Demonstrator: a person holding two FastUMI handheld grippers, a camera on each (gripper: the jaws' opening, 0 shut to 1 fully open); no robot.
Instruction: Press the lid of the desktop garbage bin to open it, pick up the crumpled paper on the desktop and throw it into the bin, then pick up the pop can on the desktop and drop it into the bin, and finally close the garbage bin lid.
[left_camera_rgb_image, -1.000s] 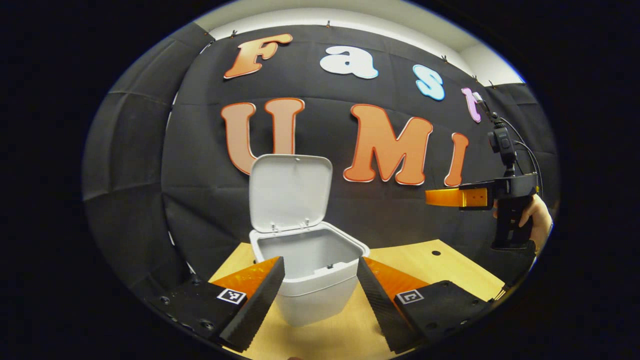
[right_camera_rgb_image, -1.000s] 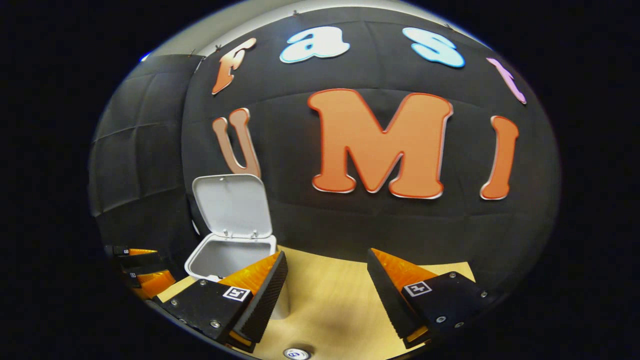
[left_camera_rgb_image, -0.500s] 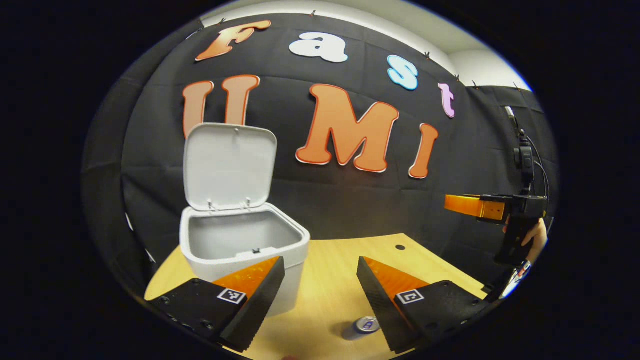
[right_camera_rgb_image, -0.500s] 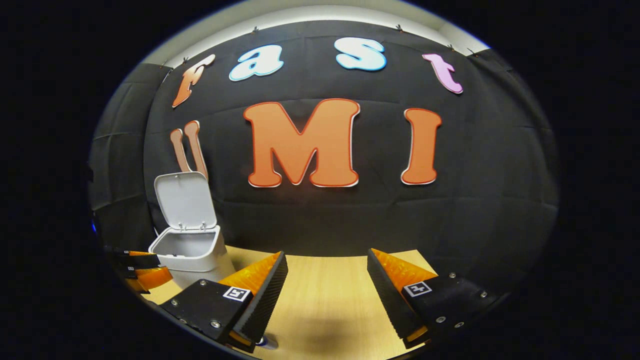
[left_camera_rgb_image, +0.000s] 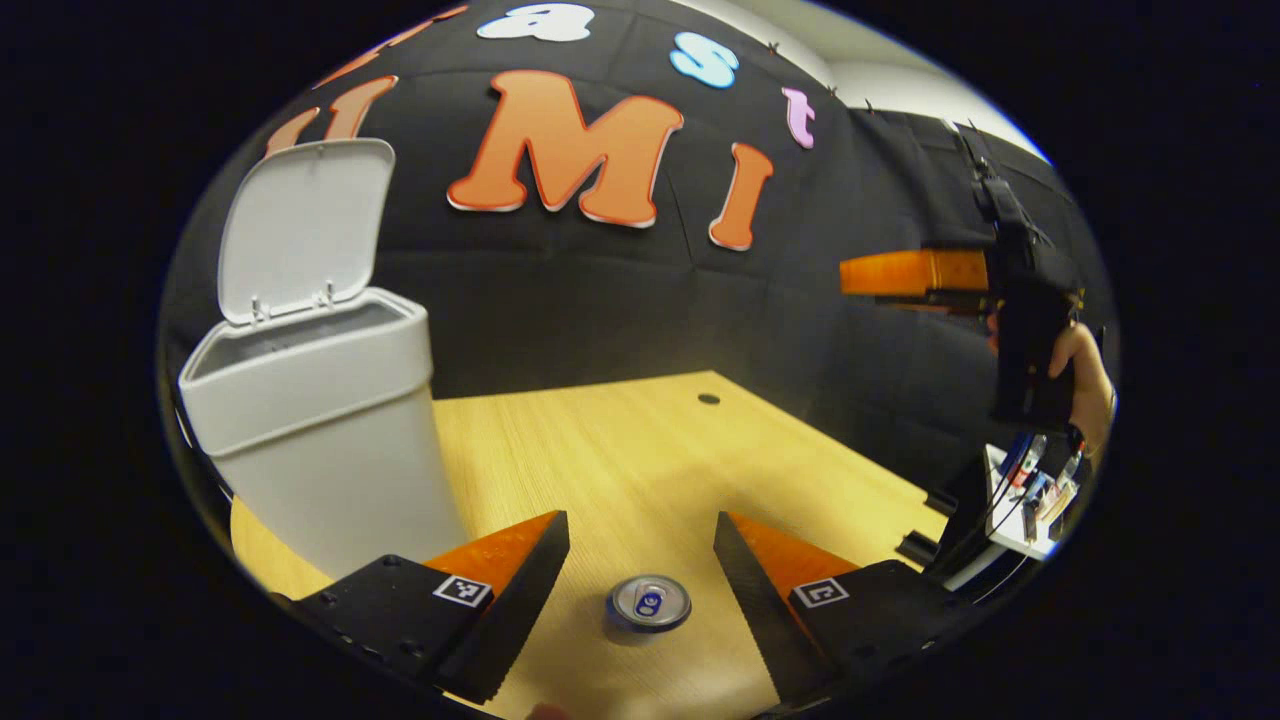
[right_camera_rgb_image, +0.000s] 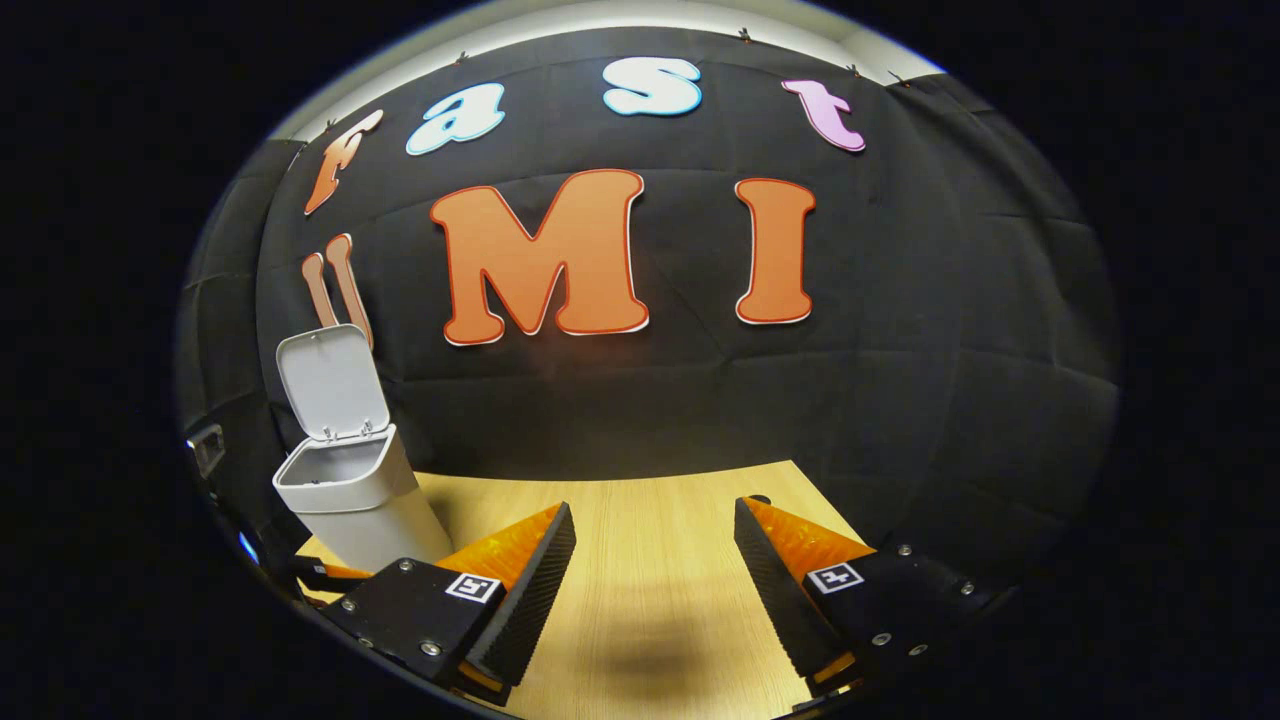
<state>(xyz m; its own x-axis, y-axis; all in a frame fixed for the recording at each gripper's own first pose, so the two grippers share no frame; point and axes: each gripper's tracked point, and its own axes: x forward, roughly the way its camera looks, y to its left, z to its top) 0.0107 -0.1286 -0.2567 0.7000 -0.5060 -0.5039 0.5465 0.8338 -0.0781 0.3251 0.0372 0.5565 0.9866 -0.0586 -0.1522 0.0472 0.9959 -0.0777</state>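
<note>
Left gripper (left_camera_rgb_image: 640, 560) poised over the pop can (left_camera_rgb_image: 648, 602), fingers spread wide and holding nothing; can upright on the wooden desktop (left_camera_rgb_image: 640, 450), top facing up, framed in the gap between the fingers but touched by neither (probably lined up so a straight descent brings a finger to each side of the round wall). Desktop garbage bin (left_camera_rgb_image: 320, 440) to the left of the can, near but apart; lid (left_camera_rgb_image: 305, 225) swung up on its rear hinge and left standing open, so the mouth stays free for a drop from above. No crumpled paper visible on the wood, bin interior not visible from this angle; likely stage therefore the can pickup, as a judgement only.

Right gripper (right_camera_rgb_image: 655, 570) also spread and empty, above bare desktop with the bin (right_camera_rgb_image: 350, 490) well off to its left; seen from the left gripper view, held high at the side in a hand (left_camera_rgb_image: 1085, 375), seemingly parked out of the way.
</note>
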